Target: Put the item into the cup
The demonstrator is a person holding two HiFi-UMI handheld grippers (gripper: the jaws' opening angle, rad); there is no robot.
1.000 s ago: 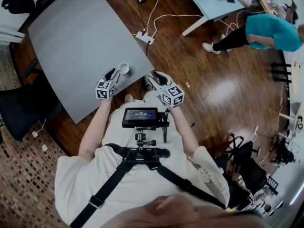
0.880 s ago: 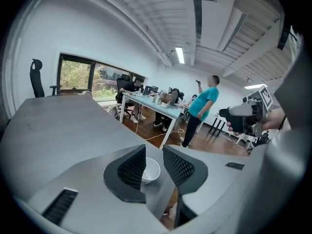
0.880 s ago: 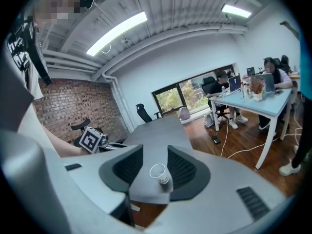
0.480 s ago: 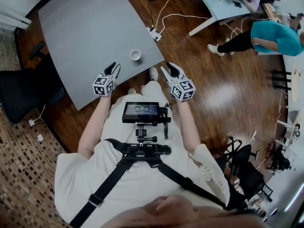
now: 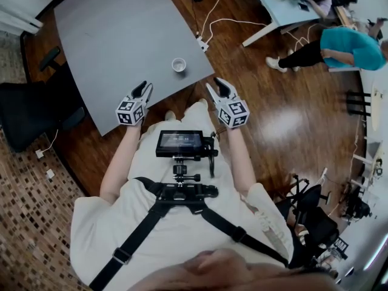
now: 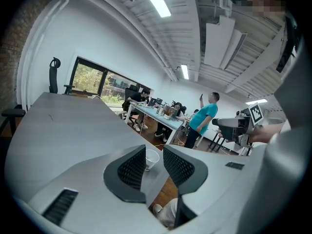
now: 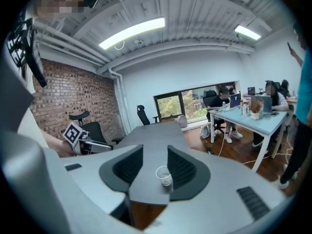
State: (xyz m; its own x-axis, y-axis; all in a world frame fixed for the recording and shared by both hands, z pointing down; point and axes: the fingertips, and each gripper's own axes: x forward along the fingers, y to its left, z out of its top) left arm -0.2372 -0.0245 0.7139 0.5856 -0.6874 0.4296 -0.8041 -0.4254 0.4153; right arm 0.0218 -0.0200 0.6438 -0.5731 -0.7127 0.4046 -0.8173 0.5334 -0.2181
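Observation:
A small white paper cup [image 5: 178, 64] stands near the corner of the grey table [image 5: 115, 35]. Both grippers hover short of that corner, apart from the cup. My left gripper [image 5: 143, 91] is above the table's near edge, open, with nothing between its jaws. My right gripper [image 5: 217, 88] is over the floor beside the corner, open and empty too. In the left gripper view the cup [image 6: 151, 159] shows far off between the spread jaws of the left gripper [image 6: 153, 150]. The right gripper [image 7: 155, 152] frames the cup [image 7: 165, 176] in the same way. No loose item is visible.
A white power strip [image 5: 202, 43] with cables lies on the wood floor beyond the table corner. A black office chair [image 5: 30, 111] stands at the left. A person in a teal shirt [image 5: 345, 44] bends near a light blue table [image 5: 273, 5] at the upper right.
Both grippers have pulled back from the cup towards the person. A second ago the left one was right beside the cup; now a wide gap of table separates them.

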